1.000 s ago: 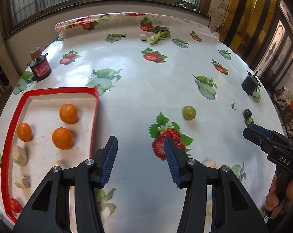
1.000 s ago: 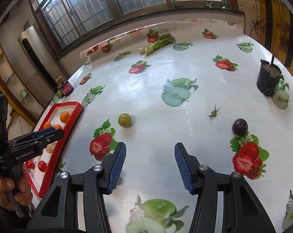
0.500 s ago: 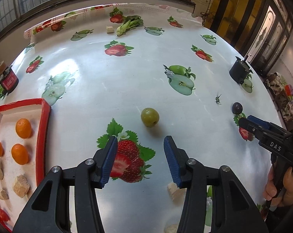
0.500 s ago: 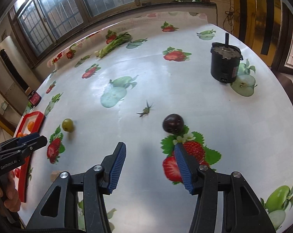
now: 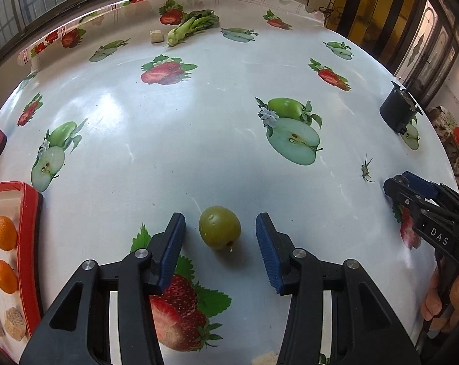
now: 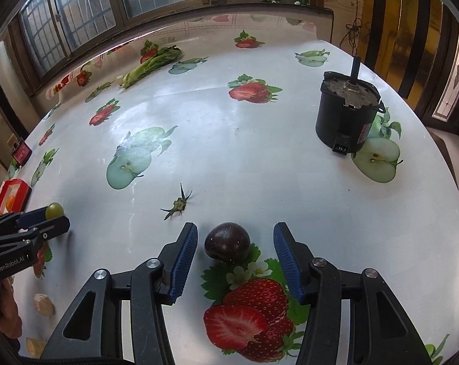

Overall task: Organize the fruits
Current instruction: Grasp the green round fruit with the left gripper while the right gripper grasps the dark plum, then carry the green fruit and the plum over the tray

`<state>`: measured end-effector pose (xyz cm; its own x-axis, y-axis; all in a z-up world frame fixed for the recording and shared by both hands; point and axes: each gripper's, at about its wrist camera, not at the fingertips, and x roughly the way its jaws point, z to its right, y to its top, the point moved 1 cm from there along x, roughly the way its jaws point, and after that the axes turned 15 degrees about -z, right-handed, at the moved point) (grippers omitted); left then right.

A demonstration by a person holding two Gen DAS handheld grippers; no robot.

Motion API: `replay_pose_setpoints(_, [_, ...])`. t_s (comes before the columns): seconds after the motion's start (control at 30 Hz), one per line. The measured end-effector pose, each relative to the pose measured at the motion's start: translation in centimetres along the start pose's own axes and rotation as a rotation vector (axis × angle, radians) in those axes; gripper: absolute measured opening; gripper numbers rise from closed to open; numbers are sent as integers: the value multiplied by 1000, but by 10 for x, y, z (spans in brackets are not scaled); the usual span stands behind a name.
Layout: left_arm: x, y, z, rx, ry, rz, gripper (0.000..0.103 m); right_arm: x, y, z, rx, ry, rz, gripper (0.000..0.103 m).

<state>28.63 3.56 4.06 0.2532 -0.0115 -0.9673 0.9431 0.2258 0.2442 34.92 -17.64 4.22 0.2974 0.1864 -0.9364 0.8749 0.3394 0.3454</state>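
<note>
A green plum (image 5: 219, 227) lies on the fruit-print tablecloth between the open jaws of my left gripper (image 5: 220, 228), untouched. A dark purple plum (image 6: 227, 242) lies between the open jaws of my right gripper (image 6: 234, 240), also untouched. A red tray (image 5: 28, 243) at the left edge holds small oranges (image 5: 4, 232) and beige chunks (image 5: 15, 324). In the right wrist view the left gripper (image 6: 51, 219) and the green plum (image 6: 54, 210) show at far left. In the left wrist view the right gripper (image 5: 396, 187) shows at far right.
A black motor (image 6: 346, 114) stands at the right of the table. A leafy vegetable (image 5: 192, 26) and a beige cube (image 5: 156, 36) lie at the far edge. A green fruit calyx (image 6: 178, 204) lies near the purple plum. Beige chunks (image 6: 43, 304) lie at the near edge.
Both grippers have moved forward. The left one now straddles the green plum and the right one straddles the purple plum. Both stay open.
</note>
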Motion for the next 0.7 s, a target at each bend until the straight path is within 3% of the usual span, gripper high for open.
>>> replay_pose_setpoints(0.03, [-1,0,-1,-2,3,5,28,0,-1,-2,-8,-9,5,45])
replay_pose_setpoints(0.1, [-2,0,-6,-7,-20,3,22,-1,-2,-5,-25,-9,10,29])
replay_pose_setpoints(0.47, [-34,-39,-42,-73,-101,48,22,-24,-22,-44,-69,99,26,28])
replay_pose_setpoints(0.7, [-58,-66,-62,-115,-83,91,22,-36,-36,-96,-166,171,22,28])
